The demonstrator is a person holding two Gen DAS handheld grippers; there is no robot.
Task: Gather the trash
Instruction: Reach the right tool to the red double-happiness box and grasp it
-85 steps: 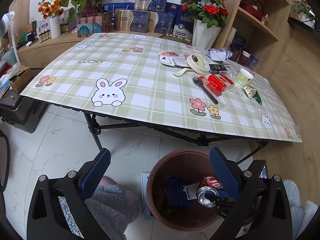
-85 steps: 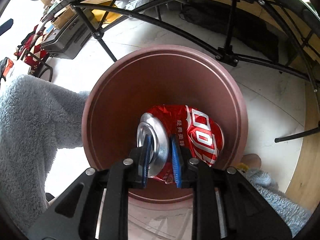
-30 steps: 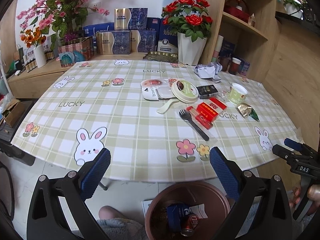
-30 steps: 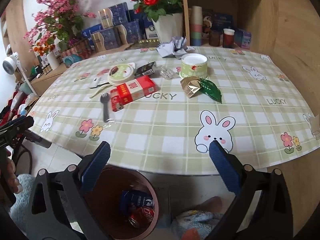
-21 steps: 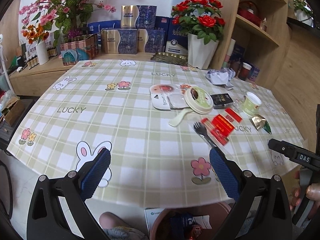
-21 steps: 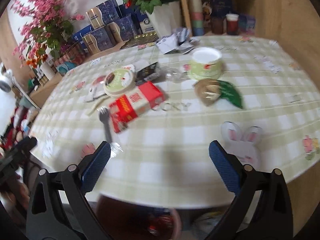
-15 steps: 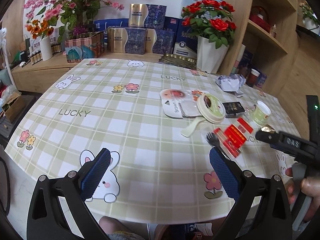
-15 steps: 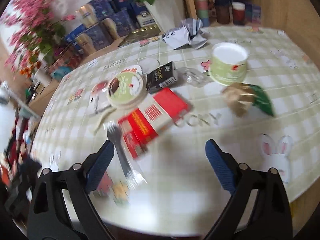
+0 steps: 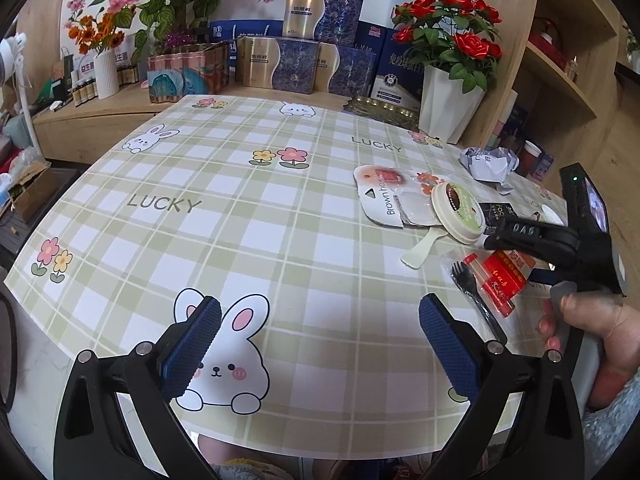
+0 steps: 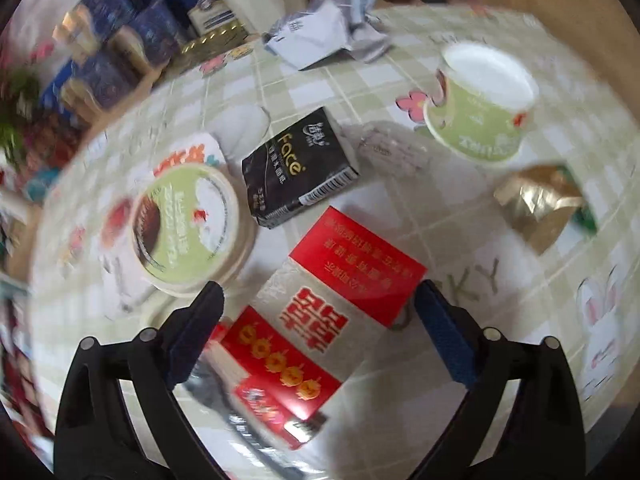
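Right claw [image 10: 316,312] hangs over the red box [image 10: 320,320], jaws spread wide and not yet touching it. The box lies flat on the desk [image 9: 240,240], just beside the round lid [image 10: 186,226] and the black packet [image 10: 298,172]. It looks like light, stiff card under glossy film, so likely slippery and easy to crush; best pinched across its short sides. Red and white, gold marks. Left claw [image 9: 320,344] is spread and empty over the near edge.
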